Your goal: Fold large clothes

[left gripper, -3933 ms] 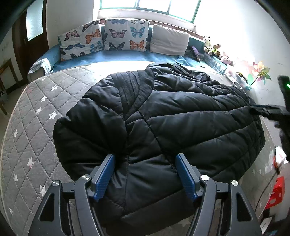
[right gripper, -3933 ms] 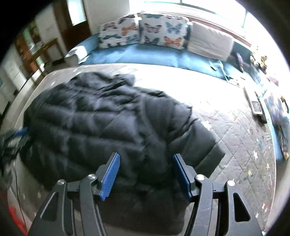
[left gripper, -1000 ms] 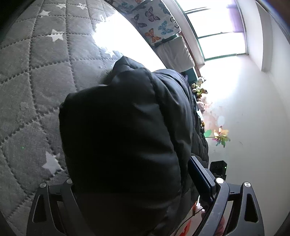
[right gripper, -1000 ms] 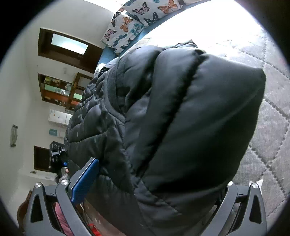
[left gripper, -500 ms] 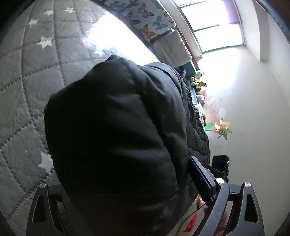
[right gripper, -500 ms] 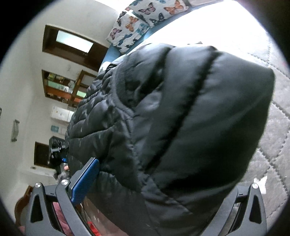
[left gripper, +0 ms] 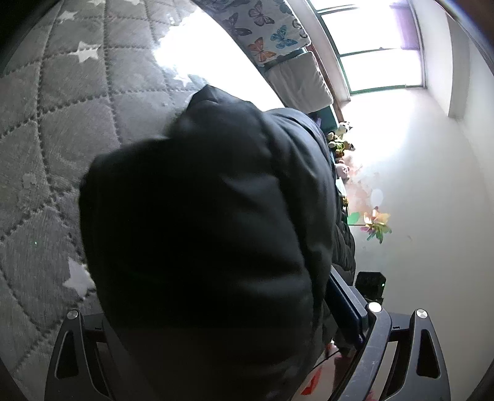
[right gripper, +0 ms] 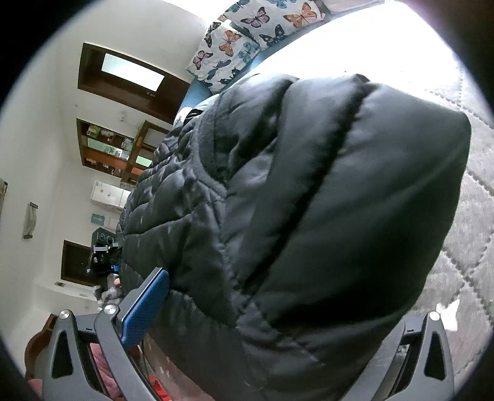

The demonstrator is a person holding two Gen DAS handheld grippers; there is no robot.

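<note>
A black quilted puffer jacket [left gripper: 210, 234] fills the left wrist view; its near edge bulges between the jaws of my left gripper [left gripper: 216, 324]. Only the right blue fingertip [left gripper: 342, 305] shows, the other is hidden under the fabric. The jacket [right gripper: 308, 200] also fills the right wrist view. My right gripper [right gripper: 278, 308] holds a thick fold of it, with the left blue fingertip [right gripper: 145, 305] visible and the other covered. Both grippers are rolled sideways, lifting the jacket's edge off the grey quilted bed cover [left gripper: 46, 154].
Butterfly pillows [left gripper: 262, 27] and a white pillow [left gripper: 299, 83] lie at the bed's head under the window. Soft toys [left gripper: 339, 142] and a paper pinwheel [left gripper: 376, 225] sit along the white wall. Shelves and a doorway [right gripper: 123, 80] show in the right wrist view.
Since four seconds ago both grippers closed on the jacket's near edge and lifted it, rolling sideways. In the last second the jacket bulge has shifted only slightly in both views.
</note>
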